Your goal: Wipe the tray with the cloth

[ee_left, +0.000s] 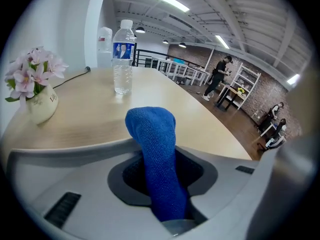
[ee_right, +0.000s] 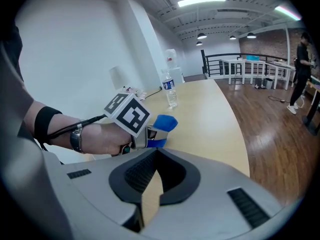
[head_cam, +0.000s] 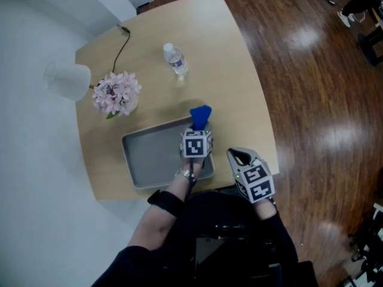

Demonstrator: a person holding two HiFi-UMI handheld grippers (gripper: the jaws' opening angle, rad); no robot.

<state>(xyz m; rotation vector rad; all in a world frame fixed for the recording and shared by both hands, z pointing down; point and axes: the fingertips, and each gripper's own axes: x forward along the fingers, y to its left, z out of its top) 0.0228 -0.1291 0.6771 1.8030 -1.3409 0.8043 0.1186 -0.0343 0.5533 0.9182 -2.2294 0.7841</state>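
Note:
A grey metal tray (head_cam: 146, 157) lies on the wooden table near its front edge. My left gripper (head_cam: 198, 128) hangs over the tray's far right corner, shut on a blue cloth (head_cam: 201, 116) that sticks out past its tips. In the left gripper view the cloth (ee_left: 152, 129) stands bunched up between the jaws. The right gripper view shows the left gripper (ee_right: 150, 134) with the cloth (ee_right: 165, 123) in front of it. My right gripper (head_cam: 239, 158) is at the table's front edge, right of the tray, with nothing in it. Its tips (ee_right: 156, 151) meet.
A water bottle (head_cam: 176, 60) stands at the far middle of the table. A vase of pink flowers (head_cam: 116, 94) and a white lamp (head_cam: 67, 80) with its cable stand far left. The wooden floor lies to the right. A person (ee_left: 218, 76) stands far off.

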